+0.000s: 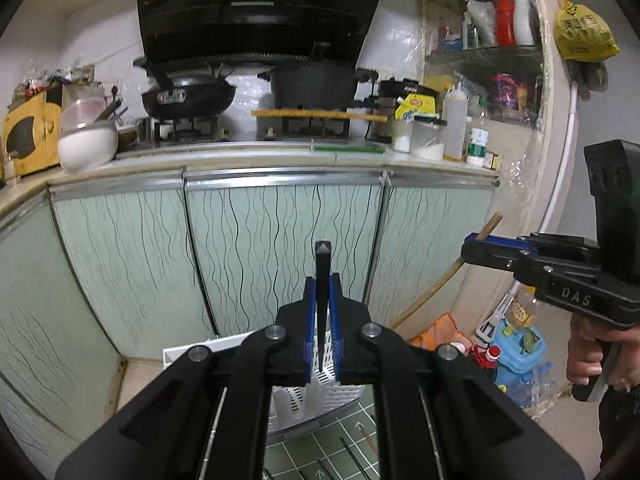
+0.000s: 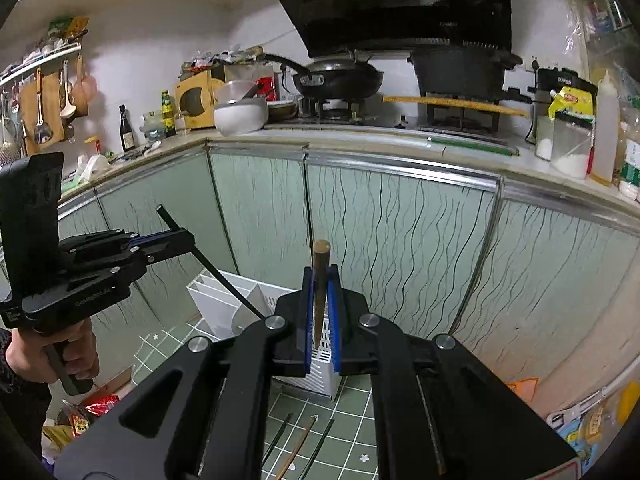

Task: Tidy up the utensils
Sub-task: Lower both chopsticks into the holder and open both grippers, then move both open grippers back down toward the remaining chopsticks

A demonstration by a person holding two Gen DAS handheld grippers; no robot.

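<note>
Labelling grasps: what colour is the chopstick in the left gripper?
Black chopstick; the left gripper is shut on it. Clearest in the left wrist view.

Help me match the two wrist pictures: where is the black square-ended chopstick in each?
Left wrist view: the black square-ended chopstick stands centre frame, clamped in the left gripper, above the white slotted utensil holder.
Right wrist view: it slants at left-centre, through the left gripper, towards the holder.
Shared landmark: the black wok on the stove.
</note>
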